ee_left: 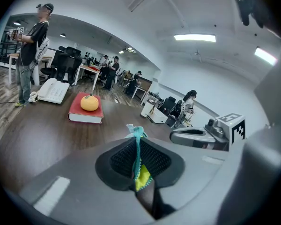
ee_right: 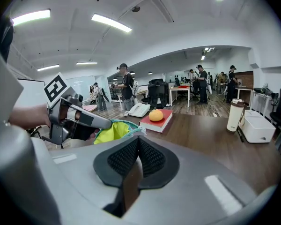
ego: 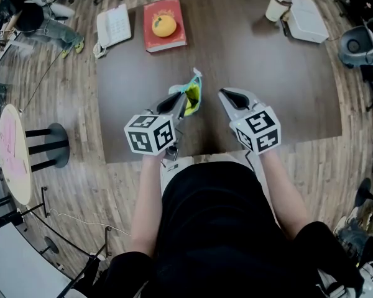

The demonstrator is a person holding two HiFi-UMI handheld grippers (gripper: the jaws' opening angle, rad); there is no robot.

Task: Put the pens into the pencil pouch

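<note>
A teal pencil pouch (ego: 193,95) with a yellow lining hangs over the dark table (ego: 280,92) in front of me. My left gripper (ego: 179,98) is shut on the pouch's teal zipper edge (ee_left: 137,149), which runs between the pads of the left gripper (ee_left: 138,162). In the right gripper view the pouch (ee_right: 111,130) gapes open beside the left gripper (ee_right: 79,118). My right gripper (ego: 224,94) hovers just right of the pouch, apart from it; the right gripper (ee_right: 138,146) is shut with nothing between its pads. No pen shows in any view.
At the table's far side lie a red book (ego: 168,8) with an orange (ego: 164,25) on it, a white phone (ego: 114,25), a cup (ego: 276,8) and a white box (ego: 308,18). People stand beyond the table. A round stool (ego: 46,144) is at the left.
</note>
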